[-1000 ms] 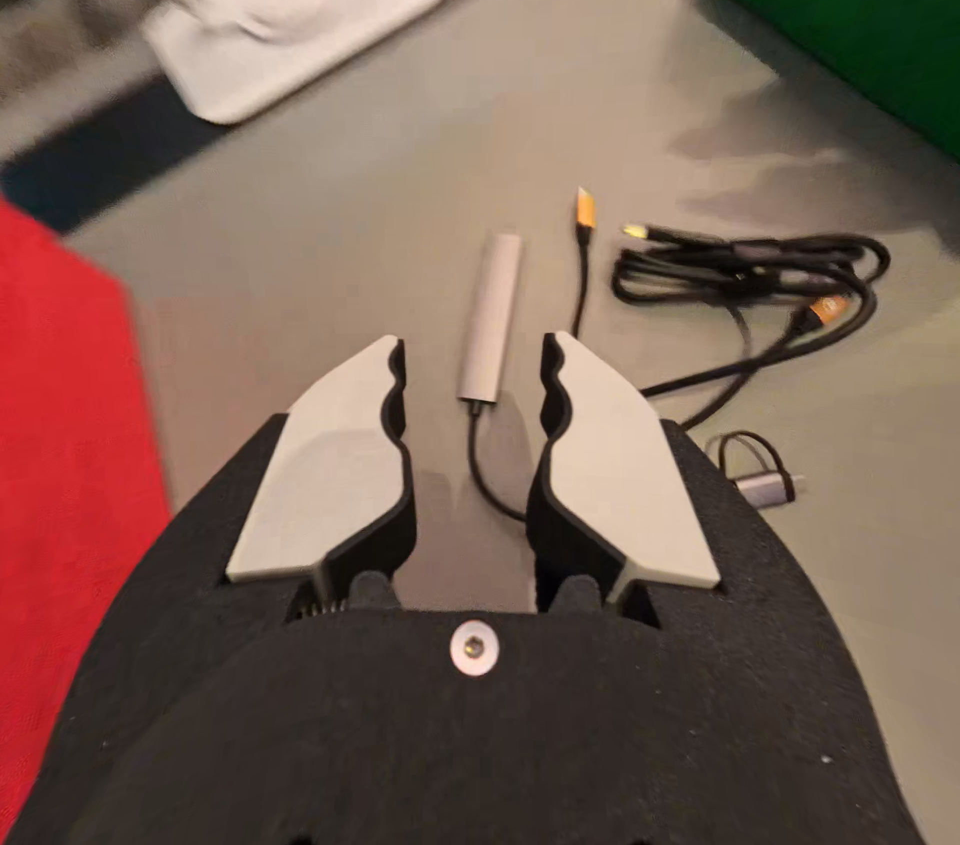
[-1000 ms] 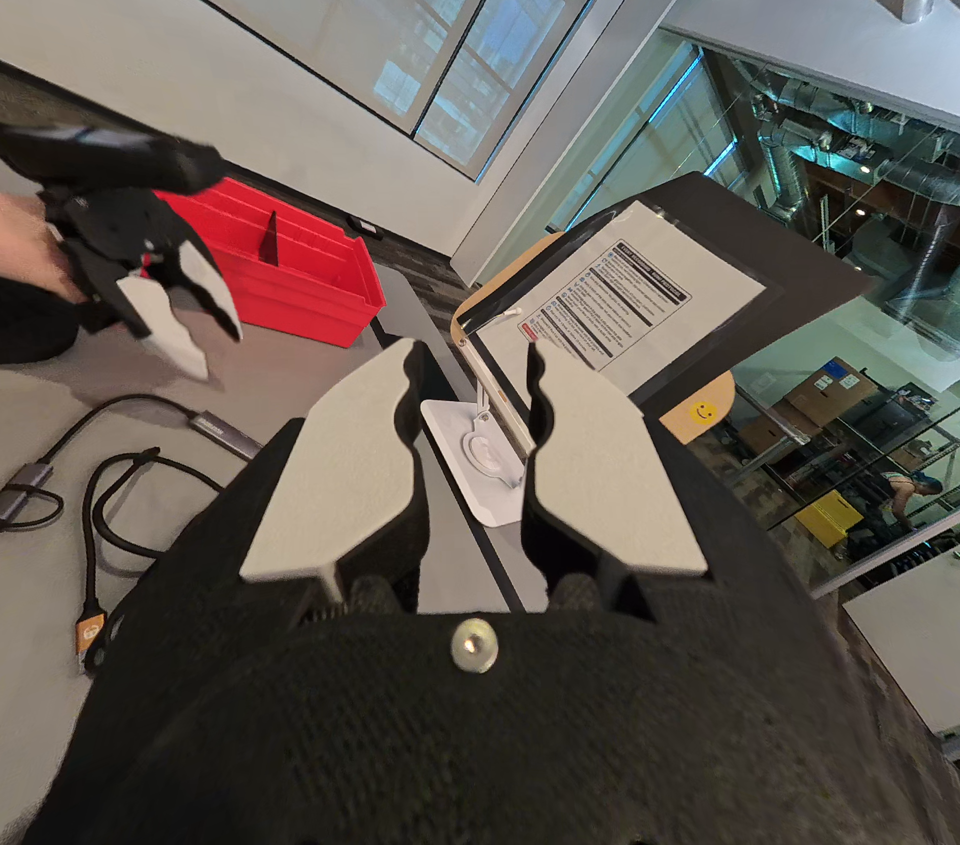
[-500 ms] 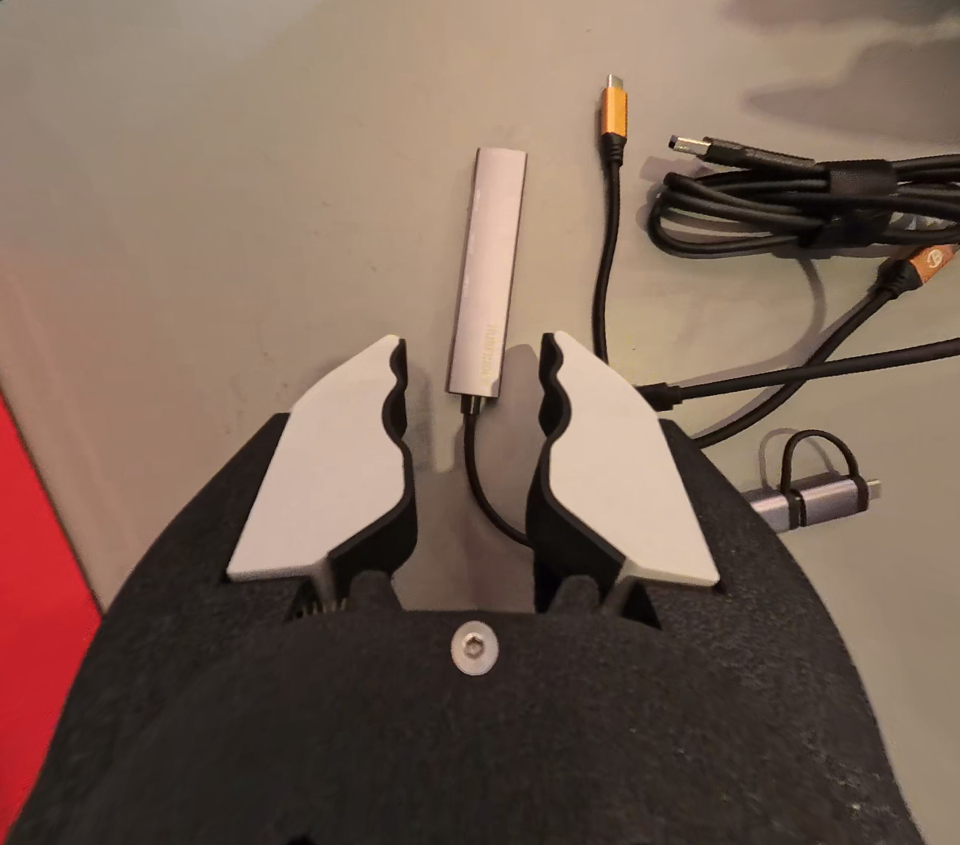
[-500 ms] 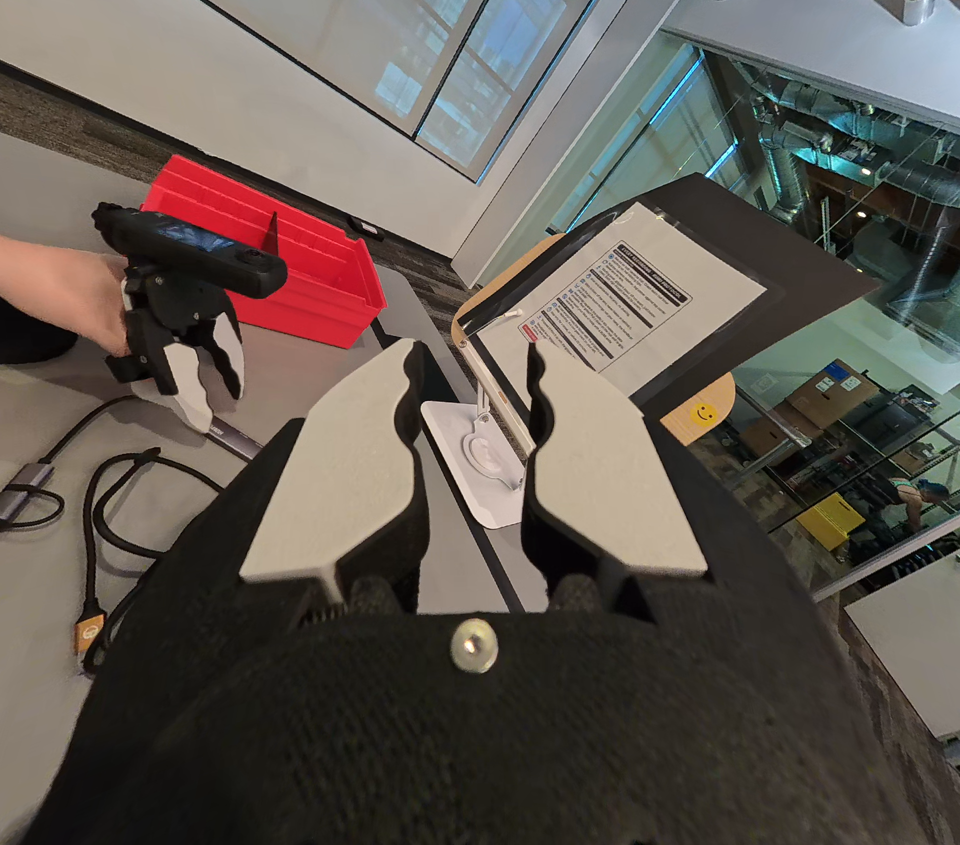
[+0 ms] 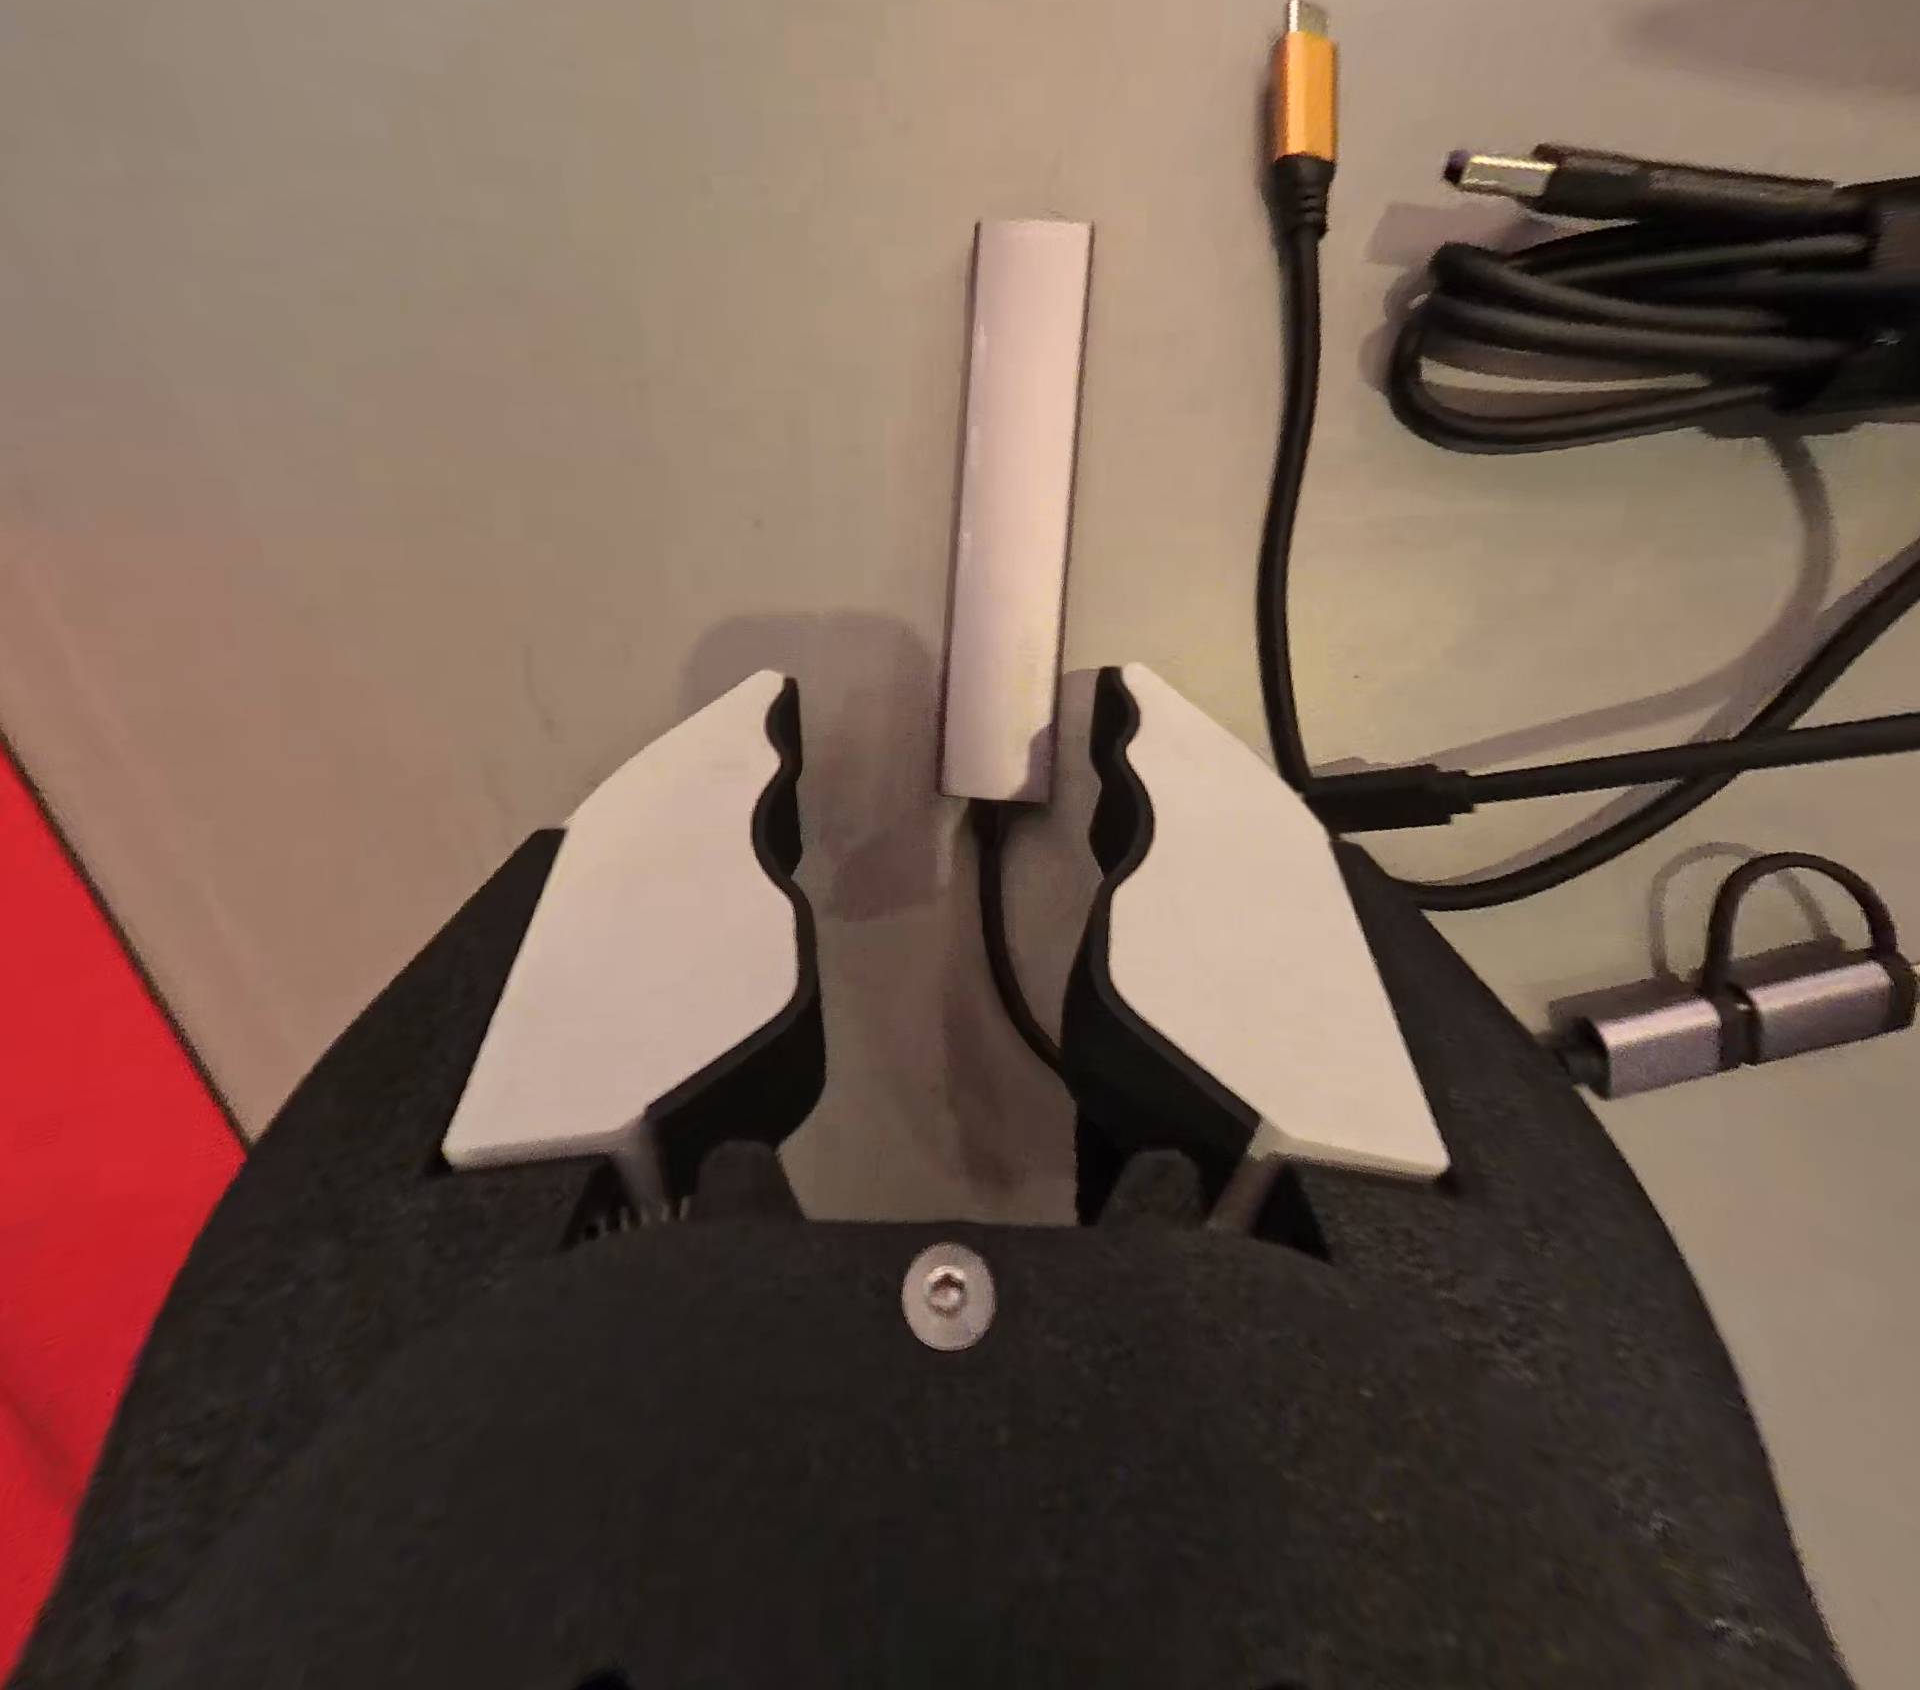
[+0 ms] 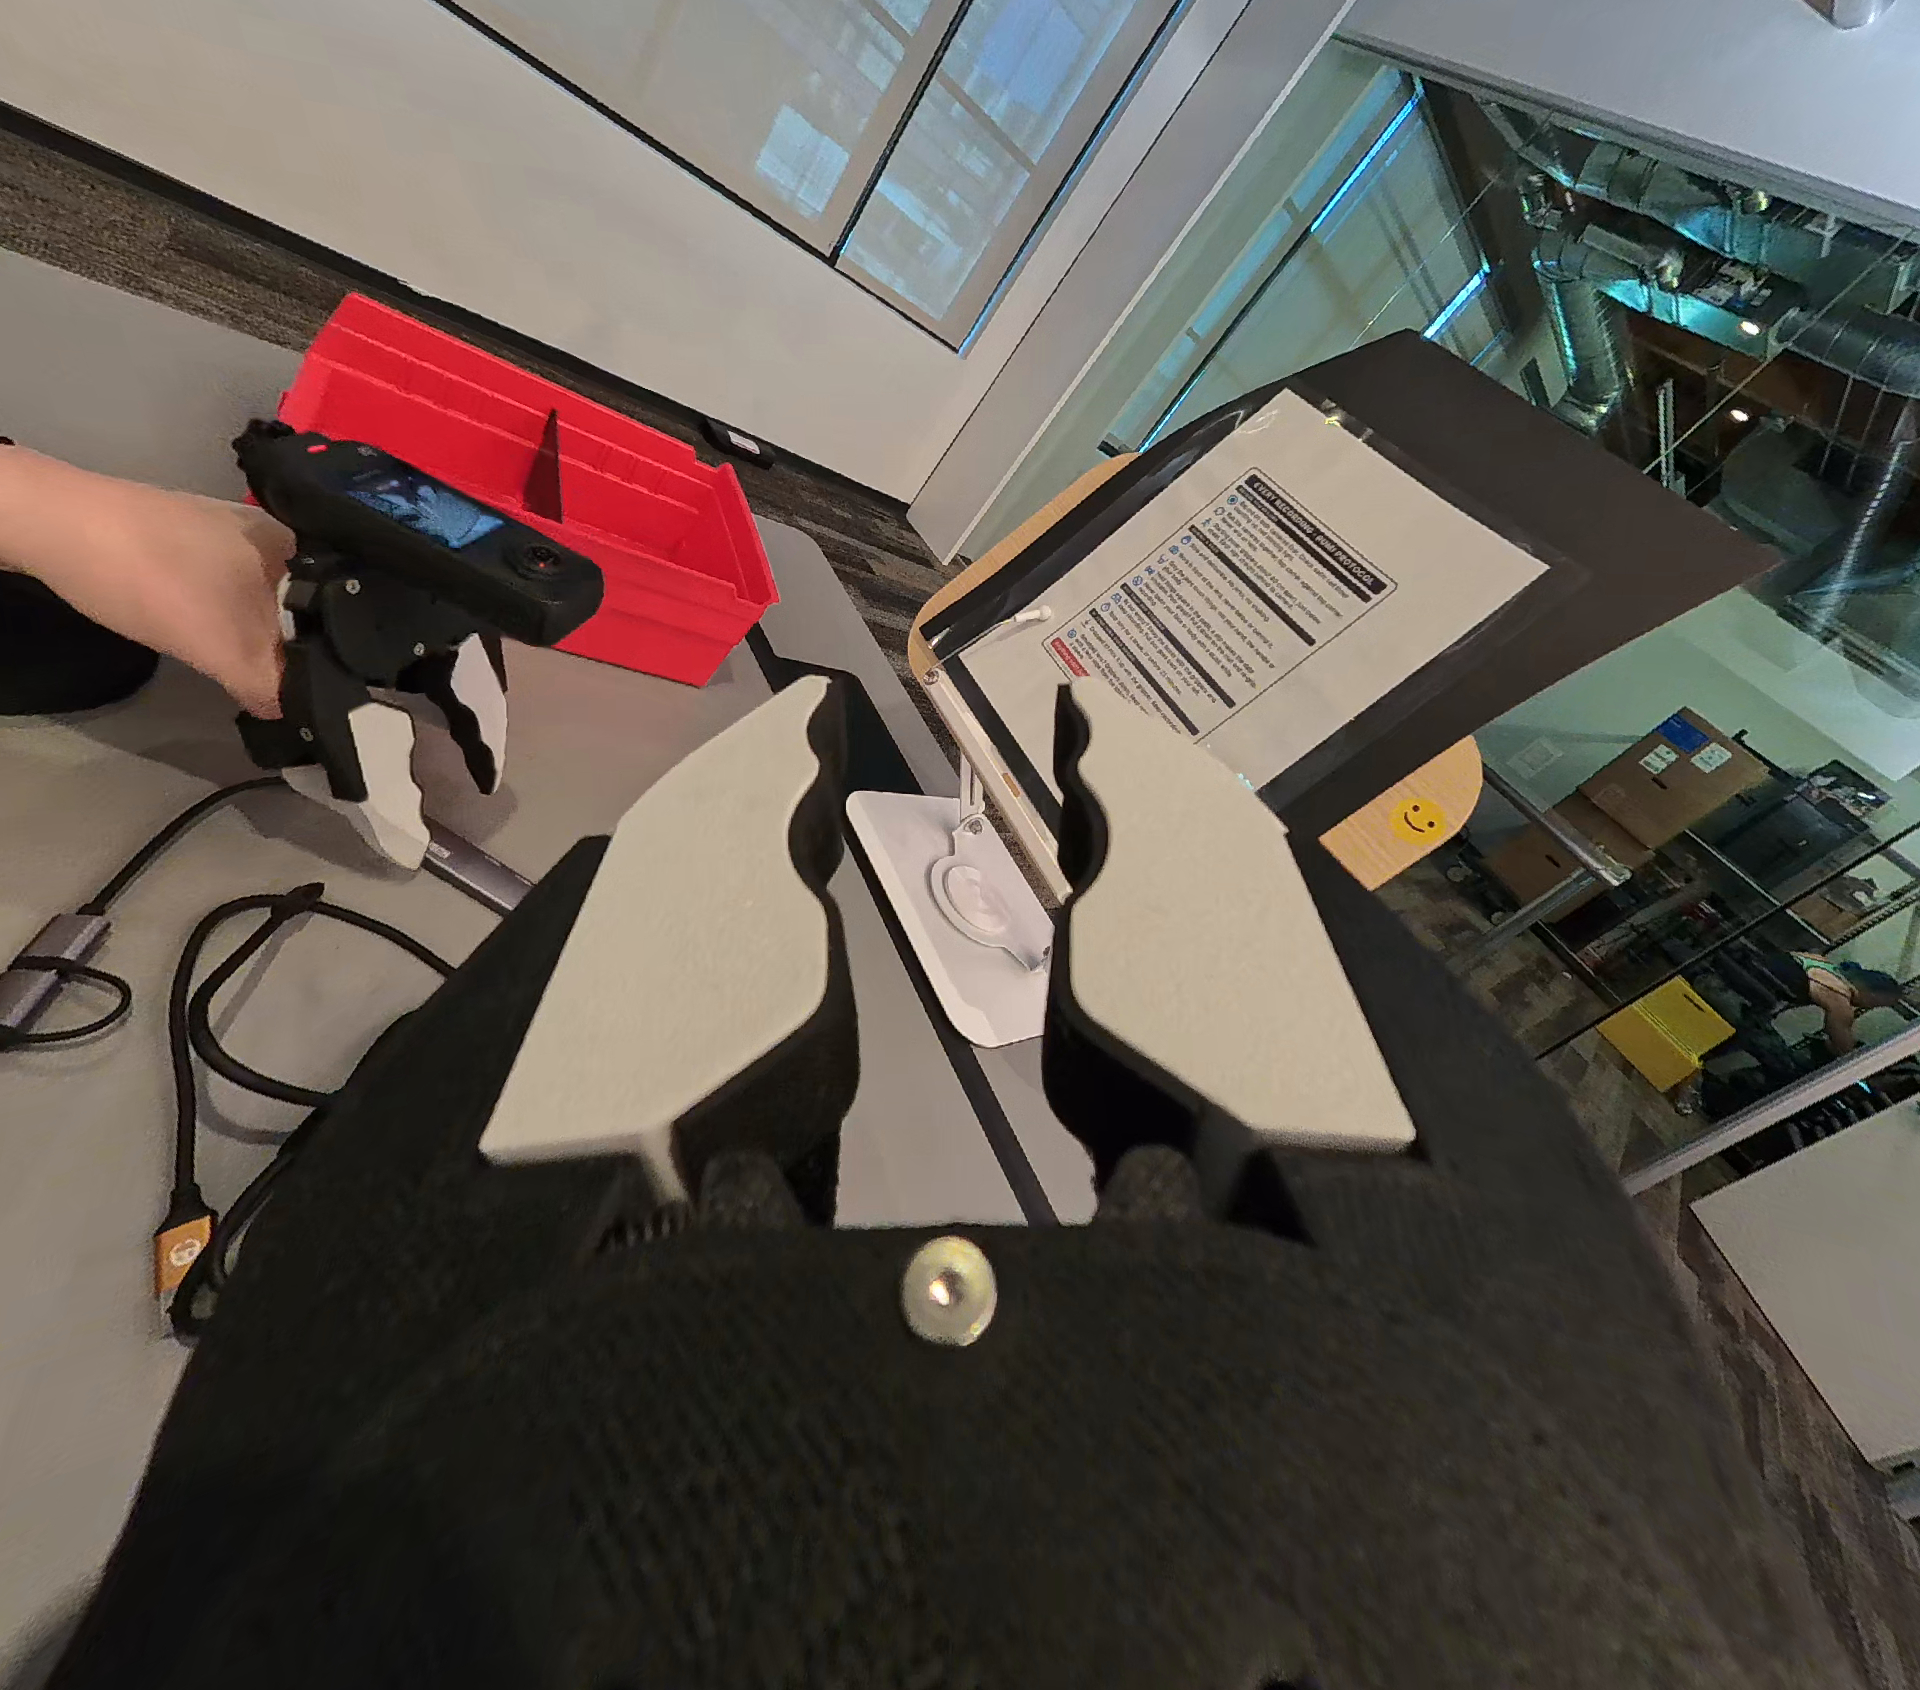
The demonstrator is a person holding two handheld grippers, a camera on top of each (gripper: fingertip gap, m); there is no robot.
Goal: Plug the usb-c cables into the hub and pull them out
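A white printed sheet (image 6: 1236, 591) with black lines of writing and a small red block lies on the tilted black board (image 6: 1558, 497). A yellow smiley-face sticker (image 6: 1415, 821) sits on the light wooden panel (image 6: 1397, 830). The orange cable plug (image 6: 183, 1251) bears a small round emblem.

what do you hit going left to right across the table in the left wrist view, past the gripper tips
red bin → silver hub → orange-tipped usb-c cable → bundled black cable
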